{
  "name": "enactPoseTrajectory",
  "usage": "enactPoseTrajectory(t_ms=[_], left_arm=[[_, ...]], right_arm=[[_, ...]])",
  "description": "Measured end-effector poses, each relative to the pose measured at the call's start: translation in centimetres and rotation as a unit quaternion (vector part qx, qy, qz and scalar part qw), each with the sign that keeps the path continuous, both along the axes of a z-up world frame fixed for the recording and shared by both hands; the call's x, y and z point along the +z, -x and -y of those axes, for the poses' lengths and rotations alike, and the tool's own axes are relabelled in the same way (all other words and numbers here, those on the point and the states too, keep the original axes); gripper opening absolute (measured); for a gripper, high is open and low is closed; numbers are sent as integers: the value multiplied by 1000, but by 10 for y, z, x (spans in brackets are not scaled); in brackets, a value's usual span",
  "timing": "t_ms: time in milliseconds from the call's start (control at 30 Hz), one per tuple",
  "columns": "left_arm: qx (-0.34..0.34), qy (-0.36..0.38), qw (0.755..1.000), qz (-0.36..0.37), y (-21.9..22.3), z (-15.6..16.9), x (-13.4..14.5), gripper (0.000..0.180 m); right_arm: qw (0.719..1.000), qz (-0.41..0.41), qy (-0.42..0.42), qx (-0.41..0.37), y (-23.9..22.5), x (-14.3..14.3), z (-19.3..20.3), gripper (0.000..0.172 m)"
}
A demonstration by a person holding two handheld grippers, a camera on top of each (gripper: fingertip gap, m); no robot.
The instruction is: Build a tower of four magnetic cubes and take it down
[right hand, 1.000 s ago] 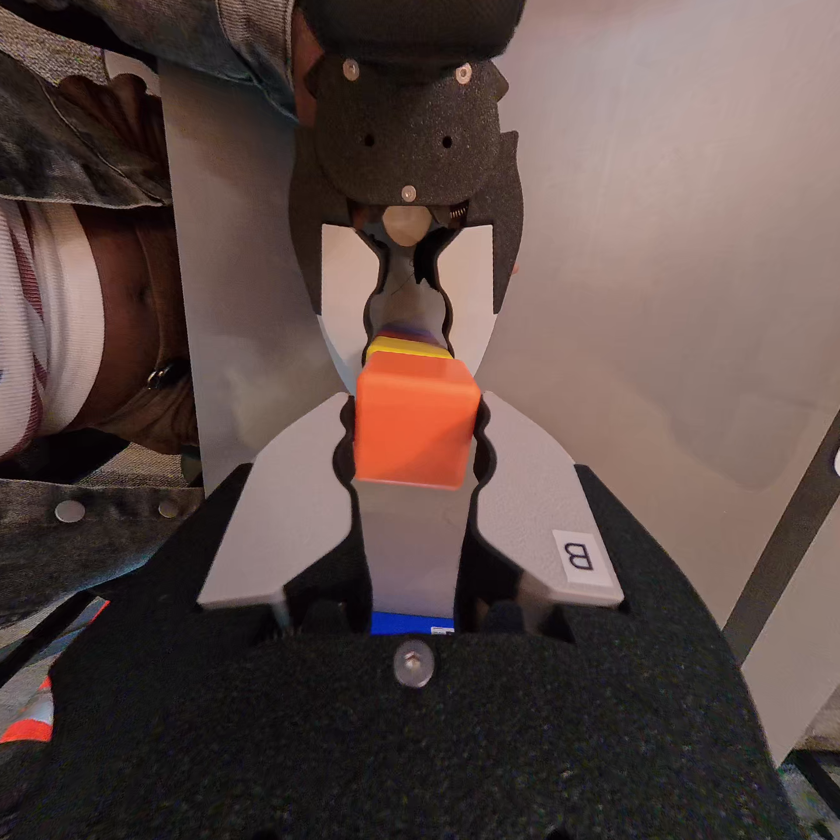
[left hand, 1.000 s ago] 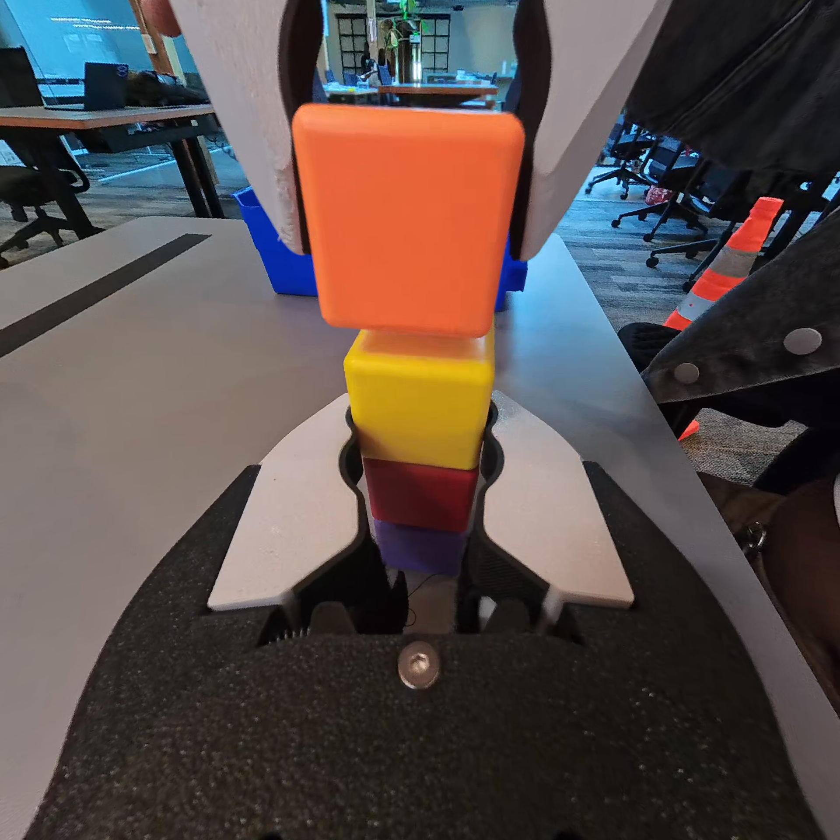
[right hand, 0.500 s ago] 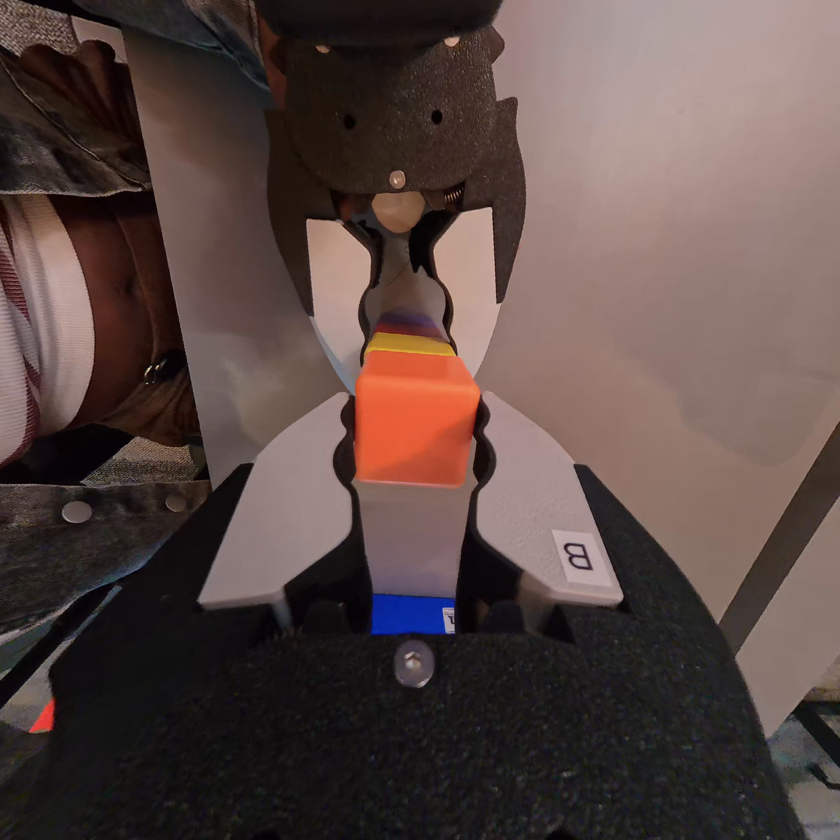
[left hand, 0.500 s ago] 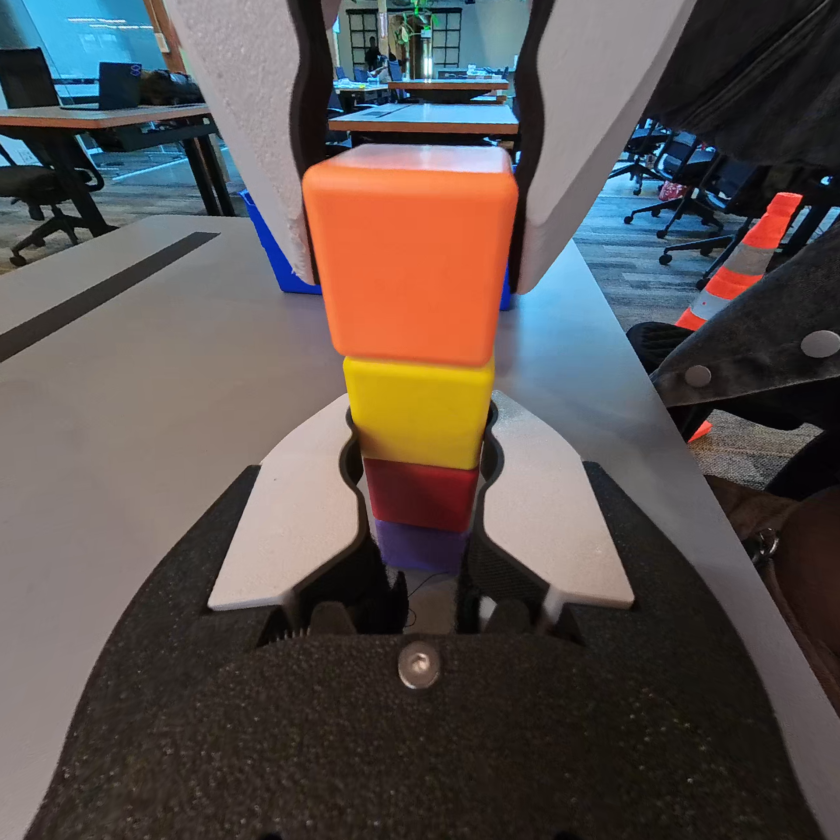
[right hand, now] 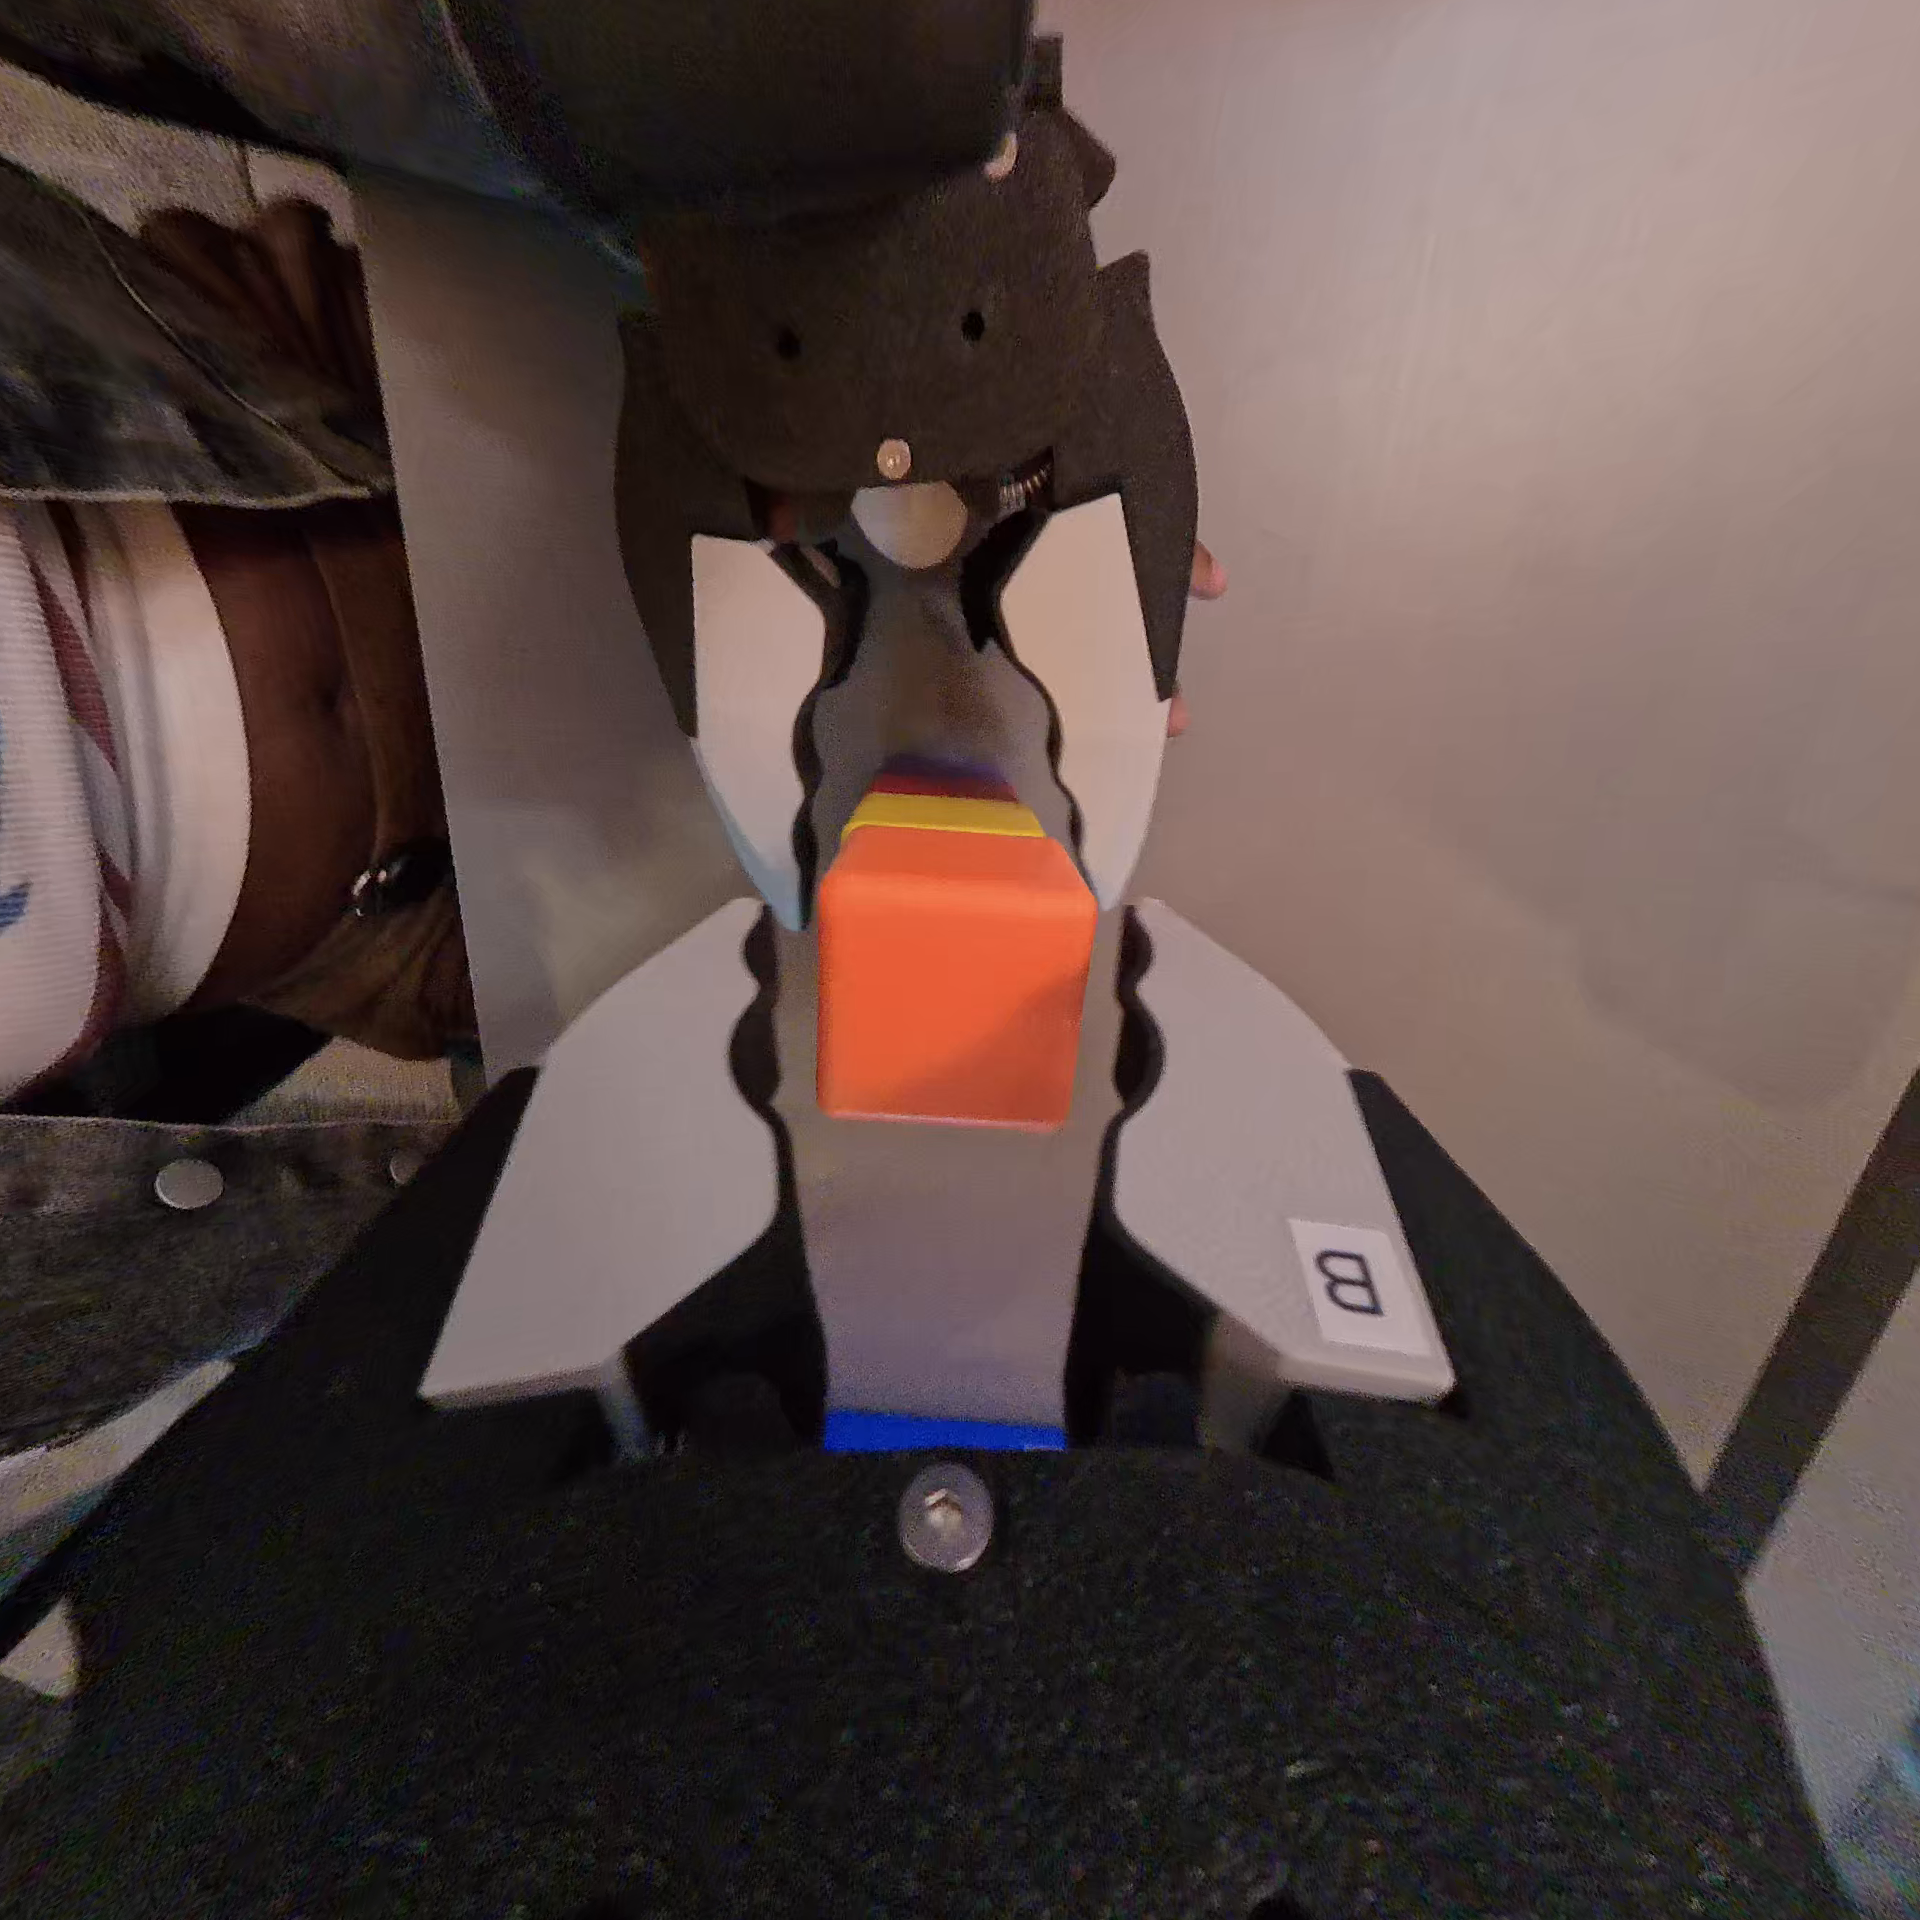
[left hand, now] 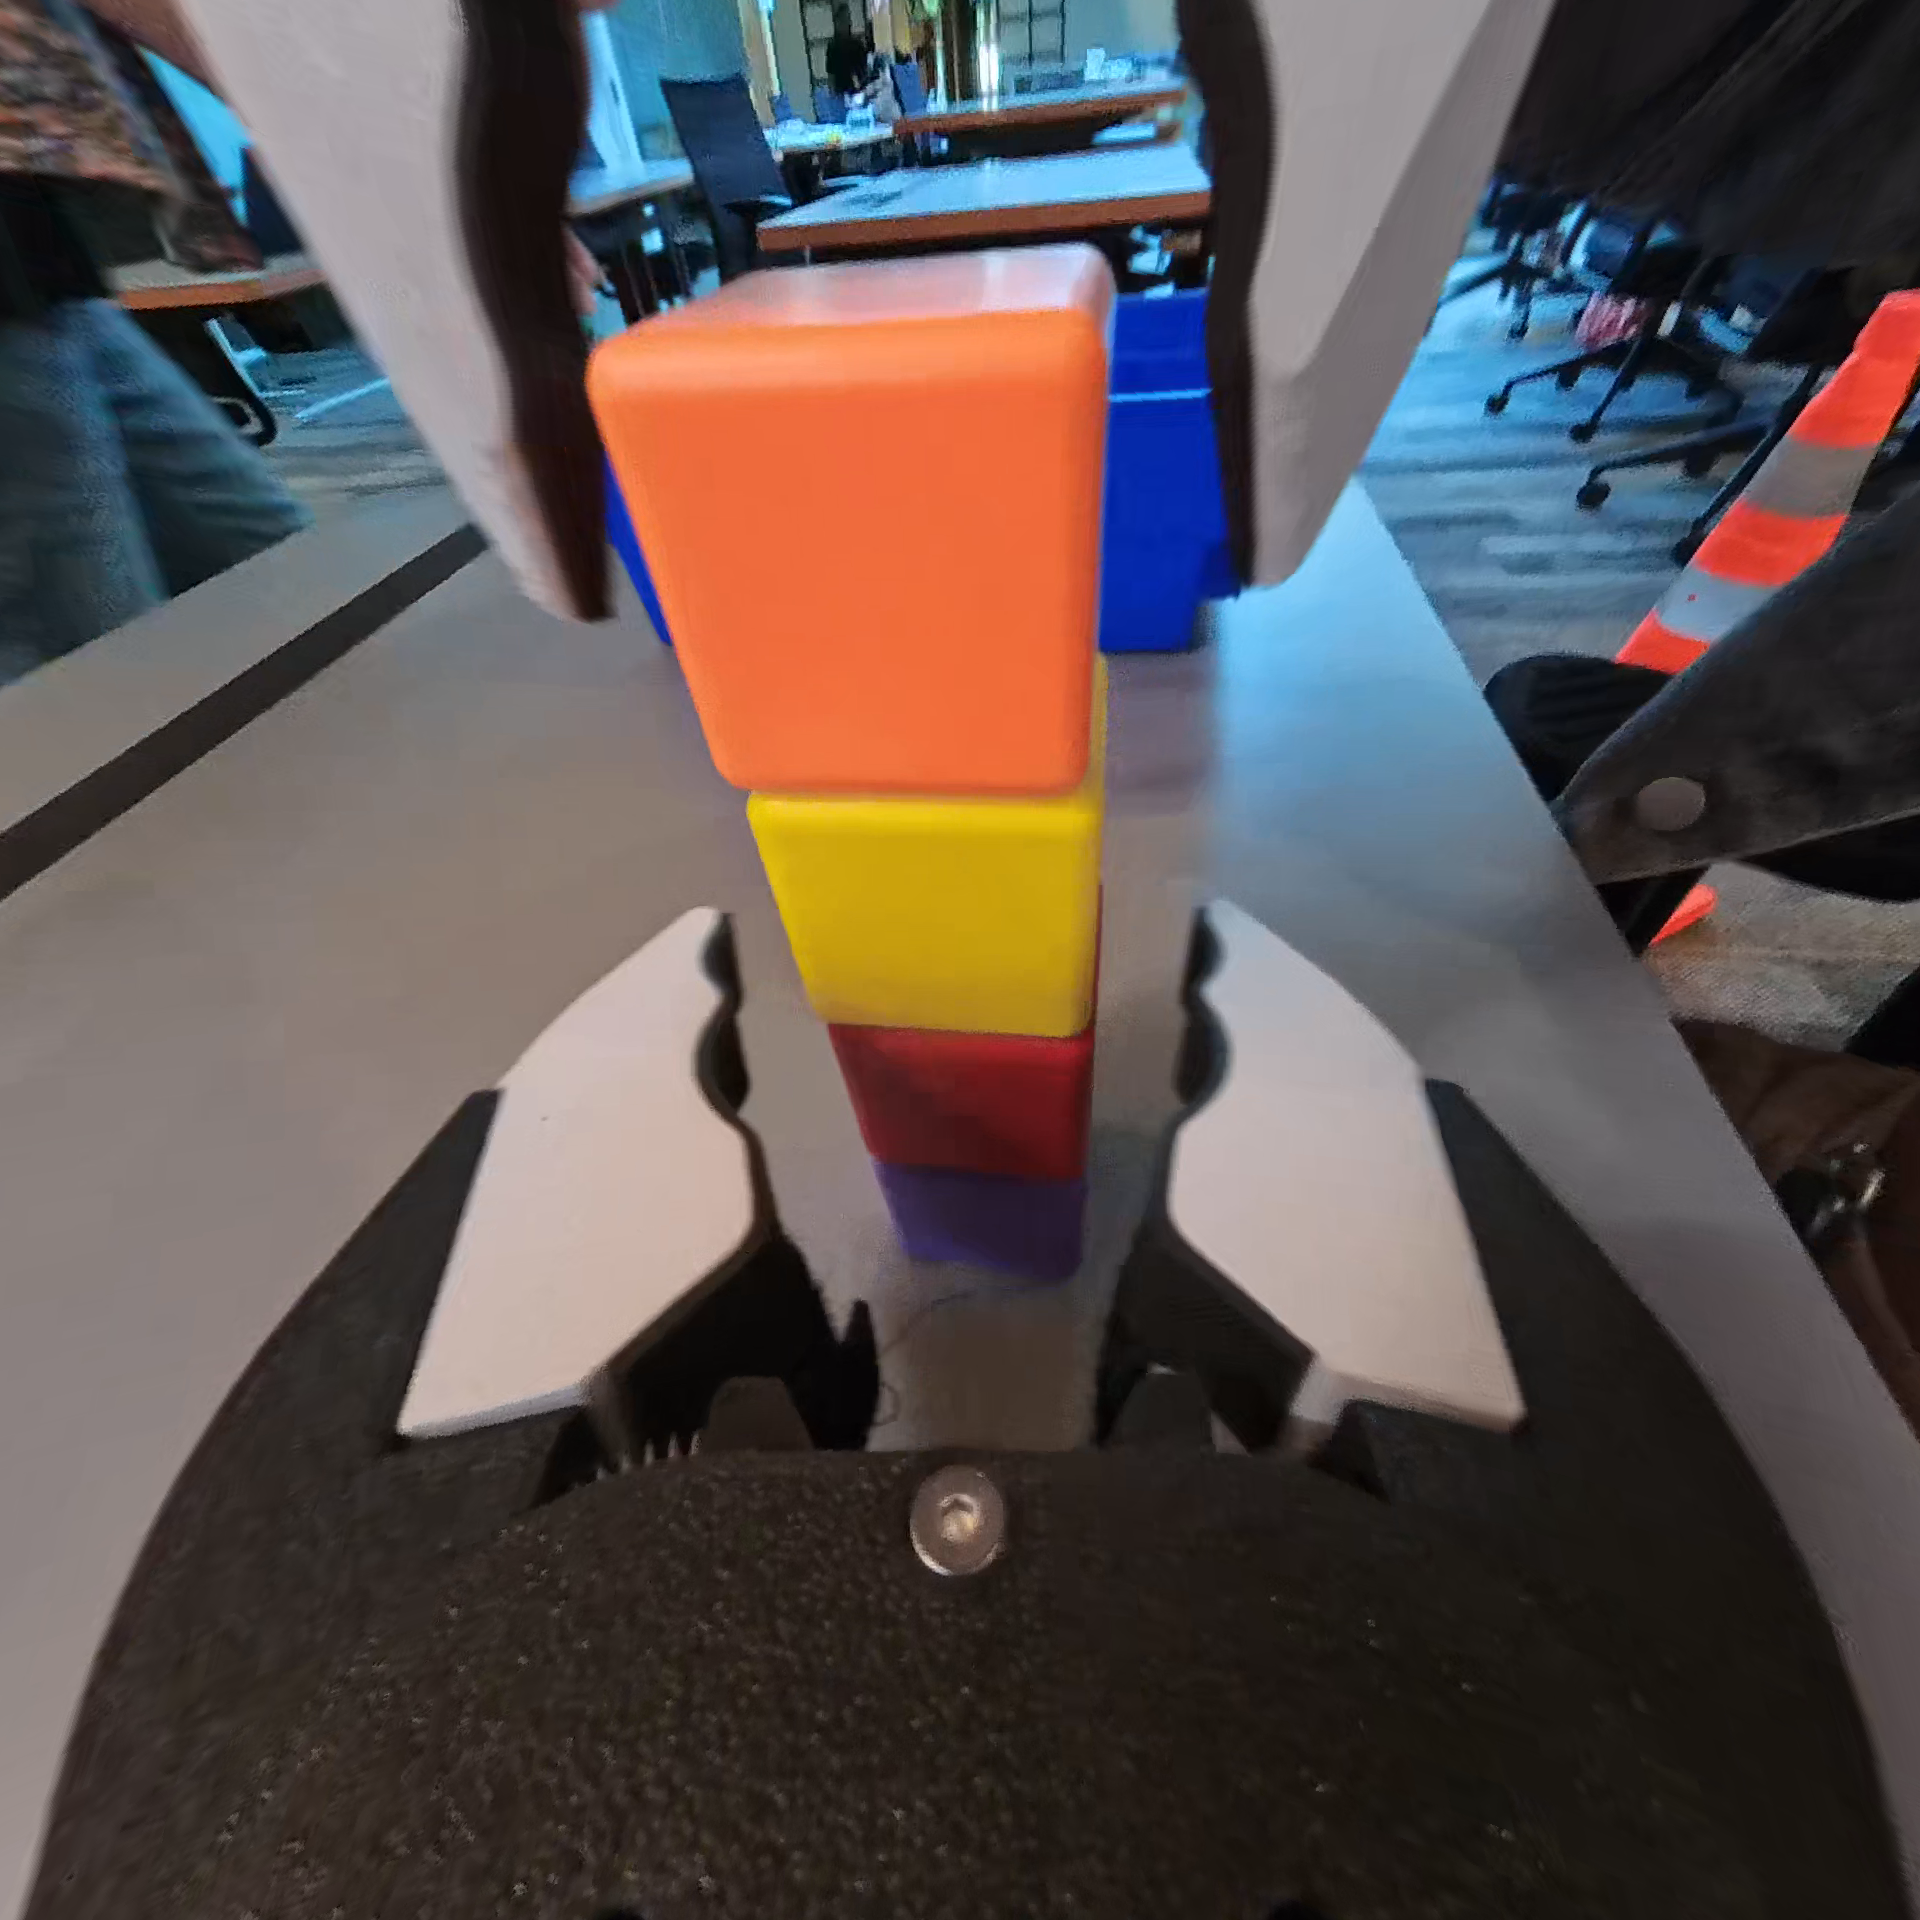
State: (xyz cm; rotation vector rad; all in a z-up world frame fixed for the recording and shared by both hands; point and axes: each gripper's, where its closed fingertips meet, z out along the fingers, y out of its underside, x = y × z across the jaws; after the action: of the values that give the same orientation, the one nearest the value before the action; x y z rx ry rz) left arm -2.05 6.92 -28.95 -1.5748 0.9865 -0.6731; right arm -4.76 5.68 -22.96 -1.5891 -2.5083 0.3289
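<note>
A tower of four cubes stands on the grey table (left hand: 312, 935): orange cube (left hand: 873, 540) on top, then yellow (left hand: 935, 914), red (left hand: 977, 1101) and purple (left hand: 987, 1221) at the bottom. My left gripper (left hand: 961, 920) is open at the yellow and red cubes' height, with table showing between each pad and the tower. My right gripper (right hand: 945, 914) comes from above and is open around the orange cube (right hand: 951, 997), with a gap on each side. It shows in the left wrist view (left hand: 920, 592) flanking the orange cube. The left gripper also shows in the right wrist view (right hand: 951, 904).
A blue bin (left hand: 1158, 468) stands on the table behind the tower. A black stripe (left hand: 208, 727) runs along the table at the left. A person's dark jacket (left hand: 1766, 748) is close at the right. An orange traffic cone (left hand: 1787, 499), office chairs and desks stand beyond. The gap from one gripper's tips to the other's is roughly 7 cm.
The orange cube came down level onto the yellow cube. Then both grippers opened: the right let go of the orange cube, the left let go of the tower.
</note>
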Motion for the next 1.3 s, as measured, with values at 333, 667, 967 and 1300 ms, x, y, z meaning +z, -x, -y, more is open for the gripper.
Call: enactPoseTrajectory(t_ms=[333,667,967,1300], left_arm=[[-36,-36,979,195,28,26,84,146],[-22,-65,987,146,40,31,105,144],[0,-13,999,-46,42,30,49,144],[-8,42,978,-204,47,39,-8,144]], right_arm=[[882,-452,133,-11,-10,47,10,142],[794,-583,161,-57,-38,44,-7,144],[883,-453,124,-25,-46,-5,2,139],[946,-314,81,-11,-57,-58,8,147]])
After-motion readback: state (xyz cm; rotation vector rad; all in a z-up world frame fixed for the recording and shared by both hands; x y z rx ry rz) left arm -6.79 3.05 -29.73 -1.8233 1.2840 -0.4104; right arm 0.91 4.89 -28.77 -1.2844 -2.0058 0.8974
